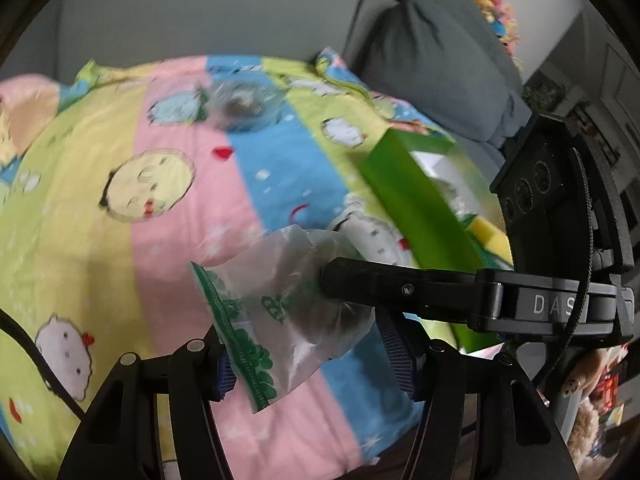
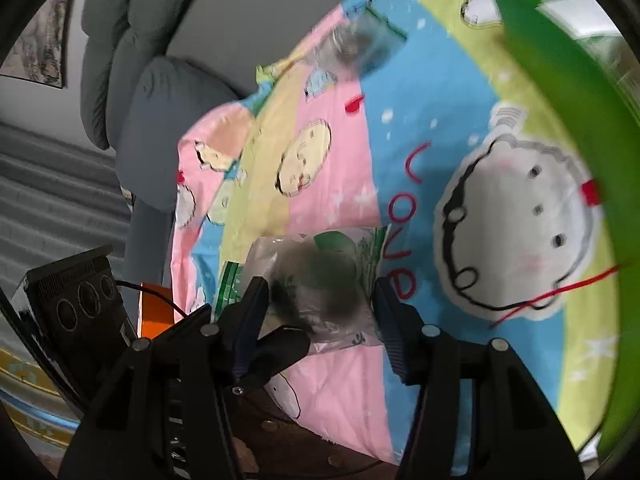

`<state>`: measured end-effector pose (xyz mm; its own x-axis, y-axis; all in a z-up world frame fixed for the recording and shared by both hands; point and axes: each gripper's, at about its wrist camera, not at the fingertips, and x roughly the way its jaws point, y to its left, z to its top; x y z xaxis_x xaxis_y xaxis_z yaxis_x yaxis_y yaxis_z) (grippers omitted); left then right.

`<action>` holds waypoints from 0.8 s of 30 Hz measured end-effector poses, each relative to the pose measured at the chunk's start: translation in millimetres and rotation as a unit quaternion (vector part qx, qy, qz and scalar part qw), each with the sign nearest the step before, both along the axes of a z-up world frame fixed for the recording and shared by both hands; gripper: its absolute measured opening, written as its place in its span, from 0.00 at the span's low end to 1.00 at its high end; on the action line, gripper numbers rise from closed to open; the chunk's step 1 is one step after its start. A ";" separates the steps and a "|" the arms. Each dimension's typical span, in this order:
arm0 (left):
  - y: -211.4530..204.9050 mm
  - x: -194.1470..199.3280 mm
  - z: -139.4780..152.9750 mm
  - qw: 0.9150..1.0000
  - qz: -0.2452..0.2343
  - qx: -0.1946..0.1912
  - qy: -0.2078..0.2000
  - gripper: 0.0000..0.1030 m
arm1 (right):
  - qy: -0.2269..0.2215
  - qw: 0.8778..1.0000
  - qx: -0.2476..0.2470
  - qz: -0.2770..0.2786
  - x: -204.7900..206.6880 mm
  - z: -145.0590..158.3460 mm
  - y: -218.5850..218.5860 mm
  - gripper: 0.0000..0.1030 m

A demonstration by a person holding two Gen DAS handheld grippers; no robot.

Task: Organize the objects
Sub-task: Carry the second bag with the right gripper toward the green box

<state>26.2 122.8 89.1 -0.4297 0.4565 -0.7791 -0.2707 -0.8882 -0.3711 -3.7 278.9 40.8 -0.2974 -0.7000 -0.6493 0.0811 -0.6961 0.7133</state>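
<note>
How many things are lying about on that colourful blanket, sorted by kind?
Clear plastic bags with something dark inside: 2, a near bag between the grippers and a far bag farther back on the blanket.
Green boxes: 1, the green box.
Total: 3.

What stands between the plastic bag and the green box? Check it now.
Nothing loose. Only quilt lies between the plastic bag and the green box; the right gripper, reaching in from the box side, is at the bag itself.
</note>
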 end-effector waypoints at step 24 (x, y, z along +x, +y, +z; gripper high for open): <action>135.2 -42.3 75.2 0.985 -0.123 0.011 0.120 0.60 | 0.139 0.976 0.034 -0.167 27.0 92.4 129.4 0.52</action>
<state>-16.0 258.1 164.4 -0.4745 0.5847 -0.6580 -0.5586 -0.7777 -0.2882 23.3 408.3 133.1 -0.6728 -0.4921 -0.5524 0.0254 -0.7616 0.6475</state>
